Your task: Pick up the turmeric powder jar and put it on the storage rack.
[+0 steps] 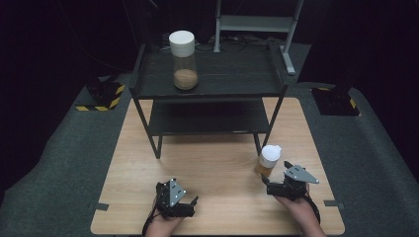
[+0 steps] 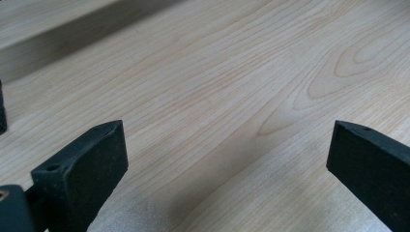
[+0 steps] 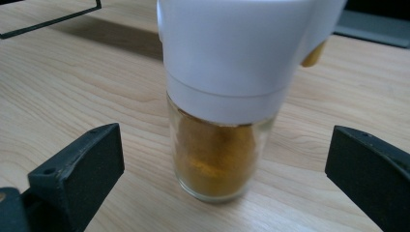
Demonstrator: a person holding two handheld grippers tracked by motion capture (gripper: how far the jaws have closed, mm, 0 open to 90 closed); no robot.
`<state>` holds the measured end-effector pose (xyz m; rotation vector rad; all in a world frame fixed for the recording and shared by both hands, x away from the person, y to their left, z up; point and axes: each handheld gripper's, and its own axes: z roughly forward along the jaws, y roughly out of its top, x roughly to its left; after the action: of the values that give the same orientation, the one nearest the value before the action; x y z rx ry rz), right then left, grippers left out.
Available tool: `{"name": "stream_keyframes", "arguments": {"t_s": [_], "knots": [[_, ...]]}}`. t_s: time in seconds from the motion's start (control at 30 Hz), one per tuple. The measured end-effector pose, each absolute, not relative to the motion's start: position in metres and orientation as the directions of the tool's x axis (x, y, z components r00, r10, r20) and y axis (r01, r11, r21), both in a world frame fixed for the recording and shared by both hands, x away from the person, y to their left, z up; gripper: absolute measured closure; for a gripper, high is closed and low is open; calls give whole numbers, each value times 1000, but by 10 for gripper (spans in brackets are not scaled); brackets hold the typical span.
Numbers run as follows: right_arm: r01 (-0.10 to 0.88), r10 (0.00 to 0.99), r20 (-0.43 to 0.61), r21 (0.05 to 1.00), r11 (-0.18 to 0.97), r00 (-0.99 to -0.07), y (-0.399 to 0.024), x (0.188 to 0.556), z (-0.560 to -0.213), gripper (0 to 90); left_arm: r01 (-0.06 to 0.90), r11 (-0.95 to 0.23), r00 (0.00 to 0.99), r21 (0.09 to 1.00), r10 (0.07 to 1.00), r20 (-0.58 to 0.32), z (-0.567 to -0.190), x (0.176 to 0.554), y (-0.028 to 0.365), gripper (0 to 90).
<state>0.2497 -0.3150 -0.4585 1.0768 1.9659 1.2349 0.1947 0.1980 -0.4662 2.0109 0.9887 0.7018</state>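
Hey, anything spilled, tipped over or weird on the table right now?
Nothing stands out. The small spice jar stands upright on the table with its white cap on, between the open right claw jaws; no powder spilled around it.

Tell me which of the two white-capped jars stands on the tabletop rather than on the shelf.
The small spice jar by the right gripper, holding orange-yellow powder. The taller jar of tan contents stands on the black shelf.

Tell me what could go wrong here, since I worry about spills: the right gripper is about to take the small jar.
The right gripper is open, its jaws either side of the small jar and apart from it. The wide white cap sits on a narrower glass body, so a high or off-centre grip might tip it. A jaw nudging the glass first could slide it across the table.
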Motion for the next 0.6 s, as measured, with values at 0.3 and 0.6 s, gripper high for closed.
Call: {"name": "stream_keyframes", "arguments": {"t_s": [0.3, 0.6], "knots": [[315, 862, -39, 922, 226, -505, -309, 261, -467, 0, 403, -392, 541, 827, 831, 131, -467, 194, 199, 12], [292, 859, 24, 945, 148, -512, -315, 269, -475, 156, 400, -384, 535, 832, 835, 128, -468, 193, 199, 12]]}}
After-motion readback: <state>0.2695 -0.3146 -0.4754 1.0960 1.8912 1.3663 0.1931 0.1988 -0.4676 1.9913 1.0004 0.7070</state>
